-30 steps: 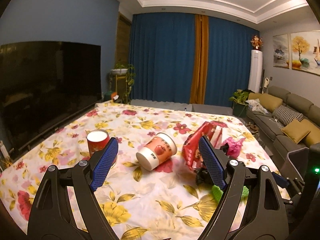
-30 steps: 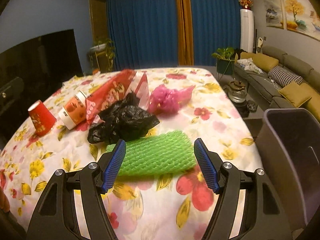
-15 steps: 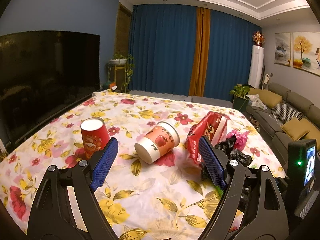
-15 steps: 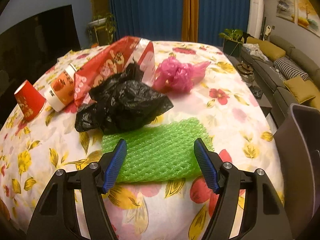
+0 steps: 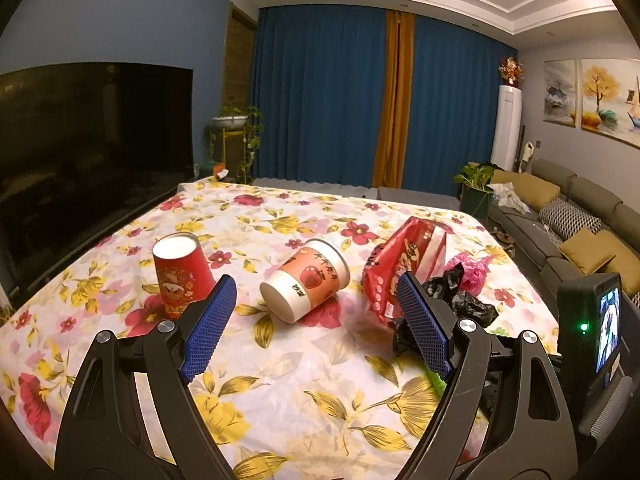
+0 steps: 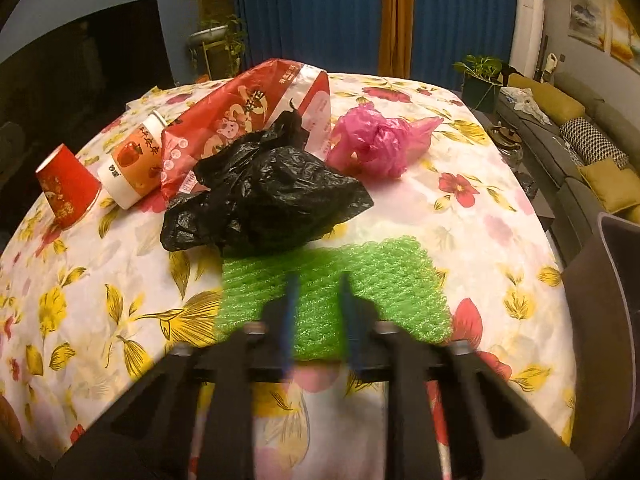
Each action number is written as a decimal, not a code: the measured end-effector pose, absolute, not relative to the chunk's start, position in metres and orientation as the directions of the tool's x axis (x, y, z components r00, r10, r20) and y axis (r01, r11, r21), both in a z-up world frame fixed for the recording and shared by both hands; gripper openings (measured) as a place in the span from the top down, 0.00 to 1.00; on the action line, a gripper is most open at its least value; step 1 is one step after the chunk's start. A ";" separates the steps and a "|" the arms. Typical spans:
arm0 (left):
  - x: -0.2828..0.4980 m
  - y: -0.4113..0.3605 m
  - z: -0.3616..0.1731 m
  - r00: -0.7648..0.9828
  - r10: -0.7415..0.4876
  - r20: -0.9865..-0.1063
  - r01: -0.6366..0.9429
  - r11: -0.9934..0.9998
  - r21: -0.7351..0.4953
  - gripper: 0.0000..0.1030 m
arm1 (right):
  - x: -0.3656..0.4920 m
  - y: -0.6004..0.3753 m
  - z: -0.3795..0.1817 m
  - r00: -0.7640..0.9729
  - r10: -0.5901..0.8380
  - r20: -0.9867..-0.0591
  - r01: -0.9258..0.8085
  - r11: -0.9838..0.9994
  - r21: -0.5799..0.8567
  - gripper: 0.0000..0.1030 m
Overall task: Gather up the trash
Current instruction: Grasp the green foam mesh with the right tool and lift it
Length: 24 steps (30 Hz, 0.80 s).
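Right gripper [image 6: 318, 300]: jaws motion-blurred, closing, apparently pinching the green foam net [image 6: 384, 280] lying on the floral tablecloth [image 6: 100, 280] just before the black bag [image 6: 272, 196]; left gripper [image 5: 316, 320]: spread wide, empty, above the cloth near the tipped cup [image 5: 308, 280].

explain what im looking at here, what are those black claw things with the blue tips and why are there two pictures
Those are two hand-held grippers a person carries, each with its own camera looking along the fingers, hence two pictures. The left gripper is open and holds nothing. The right gripper has closed on the green foam net. On the flowered tablecloth lie a red cup, a tipped paper cup, a red snack bag, a black bag and a pink bag.
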<state>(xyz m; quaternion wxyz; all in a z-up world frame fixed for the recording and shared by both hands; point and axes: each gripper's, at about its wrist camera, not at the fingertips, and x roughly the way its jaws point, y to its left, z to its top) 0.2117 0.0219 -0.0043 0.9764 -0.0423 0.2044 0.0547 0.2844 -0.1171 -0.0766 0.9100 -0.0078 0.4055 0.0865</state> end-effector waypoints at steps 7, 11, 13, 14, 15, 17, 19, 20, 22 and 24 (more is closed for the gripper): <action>0.216 -0.001 -0.007 0.912 0.041 -0.407 -0.065 0.997 -0.044 0.21 | 0.271 -0.132 -0.067 0.708 0.182 -0.682 -0.158 0.983 0.097 1.00; 0.221 -0.014 -0.009 0.909 0.011 -0.416 -0.035 0.998 -0.050 0.21 | 0.258 -0.140 -0.058 0.748 0.168 -0.643 -0.153 0.985 0.079 1.00; 0.224 -0.019 -0.008 0.912 -0.013 -0.410 -0.012 0.998 -0.057 0.21 | 0.253 -0.148 -0.052 0.764 0.171 -0.623 -0.147 0.985 0.090 1.00; 0.226 -0.023 -0.009 0.912 -0.025 -0.410 0.000 0.998 -0.060 0.21 | 0.253 -0.151 -0.051 0.766 0.171 -0.620 -0.145 0.985 0.093 1.00; 0.230 -0.026 -0.010 0.906 -0.041 -0.421 0.015 0.998 -0.065 0.21 | 0.253 -0.155 -0.050 0.770 0.171 -0.615 -0.143 0.985 0.095 1.00; 0.233 -0.027 -0.012 0.903 -0.038 -0.428 0.008 0.997 -0.071 0.21 | 0.252 -0.156 -0.049 0.775 0.171 -0.608 -0.146 0.985 0.092 0.99; 0.233 -0.024 -0.014 0.906 -0.020 -0.422 -0.012 0.997 -0.074 0.21 | 0.253 -0.155 -0.049 0.770 0.174 -0.613 -0.154 0.984 0.086 0.57; 0.233 -0.021 -0.014 0.909 0.000 -0.417 -0.032 0.997 -0.070 0.21 | 0.253 -0.154 -0.050 0.771 0.172 -0.613 -0.154 0.985 0.083 0.40; 0.232 -0.014 -0.014 0.914 0.021 -0.405 -0.055 0.996 -0.072 0.21 | 0.256 -0.148 -0.051 0.771 0.165 -0.615 -0.158 0.985 0.067 0.27; 0.231 -0.006 -0.014 0.918 0.043 -0.394 -0.082 0.993 -0.082 0.21 | 0.269 -0.139 -0.058 0.737 0.155 -0.658 -0.175 0.984 0.035 0.27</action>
